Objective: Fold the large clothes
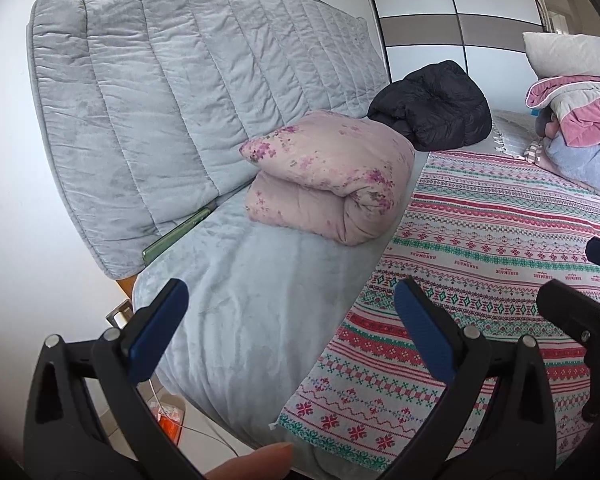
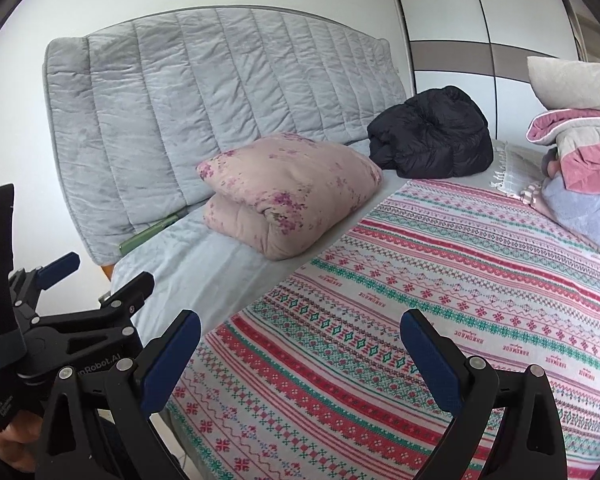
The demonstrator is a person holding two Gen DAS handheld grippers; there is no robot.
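Patterned blanket (image 2: 420, 280): you are seeing "HANDMADE" woven in red, upside down from where you are standing, repeating along the pale bands; in the right wrist view it is showing at least 6 times, with a small line of script above each word too fine to read.

Same blanket, left wrist view (image 1: 480, 264): the word is repeating along 2 bands, again inverted.

Left gripper (image 2: 76, 270) body: you are reading white lettering "nRobot.AI", its first letters hidden behind the right gripper's finger.

Black handle (image 2: 2, 404) of that gripper: small white print is running along it, too blurred to read.
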